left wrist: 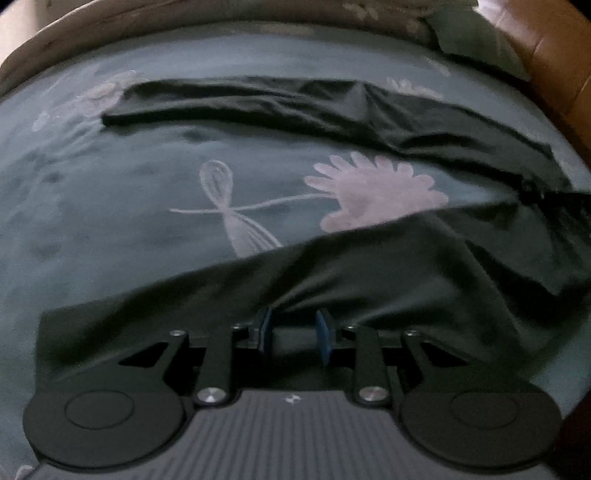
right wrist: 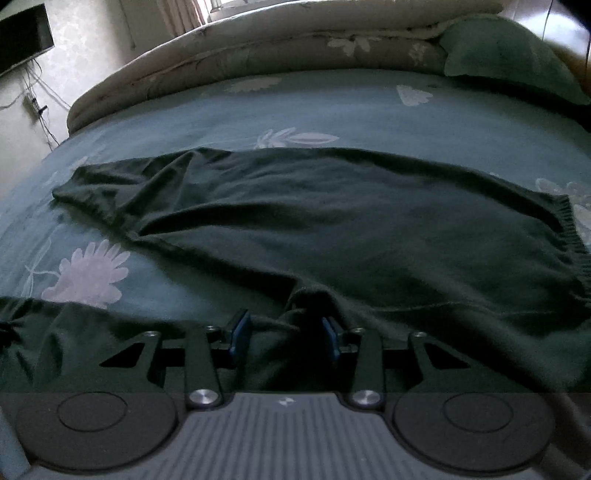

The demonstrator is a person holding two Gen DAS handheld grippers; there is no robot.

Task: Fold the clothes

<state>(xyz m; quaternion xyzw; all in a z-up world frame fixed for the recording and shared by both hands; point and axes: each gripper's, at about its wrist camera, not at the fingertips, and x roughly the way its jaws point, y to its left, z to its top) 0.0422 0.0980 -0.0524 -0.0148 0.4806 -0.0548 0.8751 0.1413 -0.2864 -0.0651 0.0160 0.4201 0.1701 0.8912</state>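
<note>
On the floral bedsheet (right wrist: 332, 107), dark green trousers (right wrist: 332, 221) lie spread, wrinkled.

A bed fills both views, covered by a teal sheet (right wrist: 332, 107) printed with pale flowers and leaves. Along its far edge lies a folded beige quilt (right wrist: 258, 48) with a leaf pattern, and a green pillow (right wrist: 506, 48) sits at the far right. A brown padded headboard (left wrist: 554, 55) stands on the right. At far left, a dark screen (right wrist: 22, 37) hangs on a pale patterned wall (right wrist: 85, 55), cables trailing below. Daylight enters a curtained window (right wrist: 207, 7) beyond the quilt.
</note>
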